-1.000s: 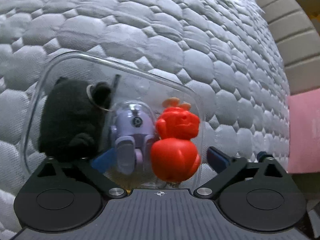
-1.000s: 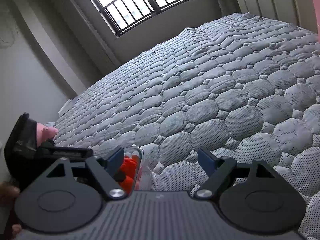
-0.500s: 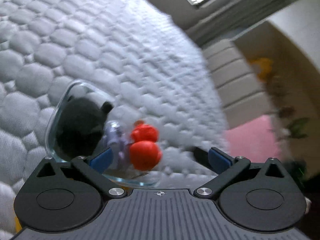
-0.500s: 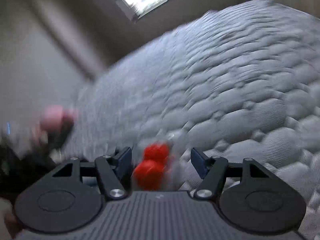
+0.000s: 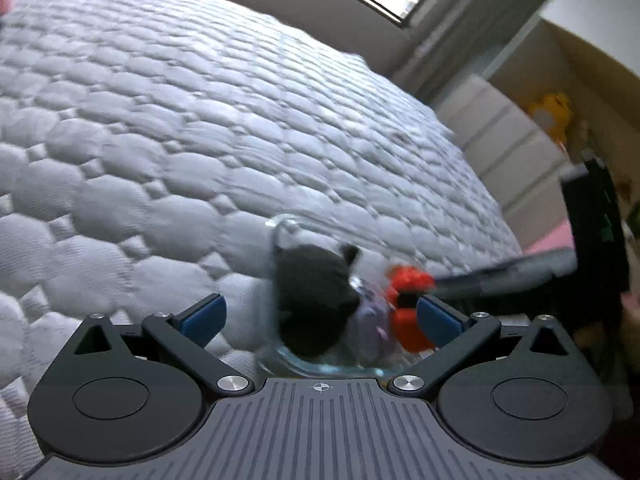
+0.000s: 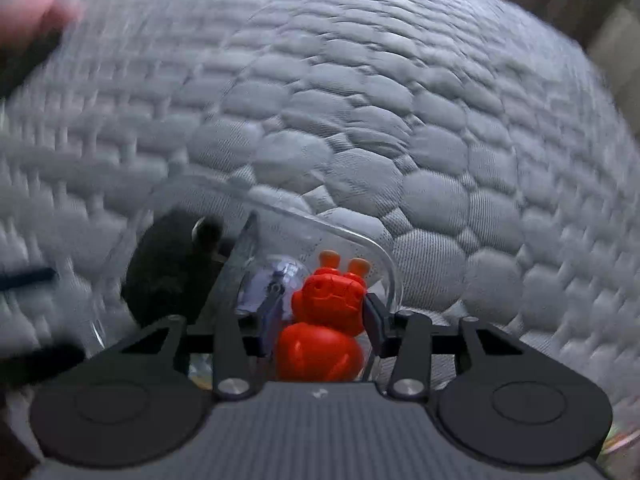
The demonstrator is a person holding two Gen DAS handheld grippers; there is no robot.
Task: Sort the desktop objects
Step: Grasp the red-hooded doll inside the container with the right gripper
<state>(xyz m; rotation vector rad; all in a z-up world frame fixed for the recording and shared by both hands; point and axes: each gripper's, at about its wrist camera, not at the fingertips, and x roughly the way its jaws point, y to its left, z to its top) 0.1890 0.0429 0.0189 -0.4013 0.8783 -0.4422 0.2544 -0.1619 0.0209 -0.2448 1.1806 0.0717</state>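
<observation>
Toy point(image 6: 326, 320), red, sits in my clear tub point(image 6: 384, 258) on the quilt point(image 6: 440, 140); my right gripper point(image 6: 324, 322) straddles it, jaws just narrowing, contact unclear. Left gripper point(image 5: 320, 318) gapes wide, empty.

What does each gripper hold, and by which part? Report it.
Left gripper: open, holds nothing. Right gripper: jaws have just been closing around the head of the red toy; whether they press yet cannot be told.

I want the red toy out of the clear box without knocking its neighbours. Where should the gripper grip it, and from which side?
Grip the red toy from above, across its narrow waist between head and round body. The clear box wall blocks one side and the purple toy crowds the other; the right gripper already straddles it.
</observation>
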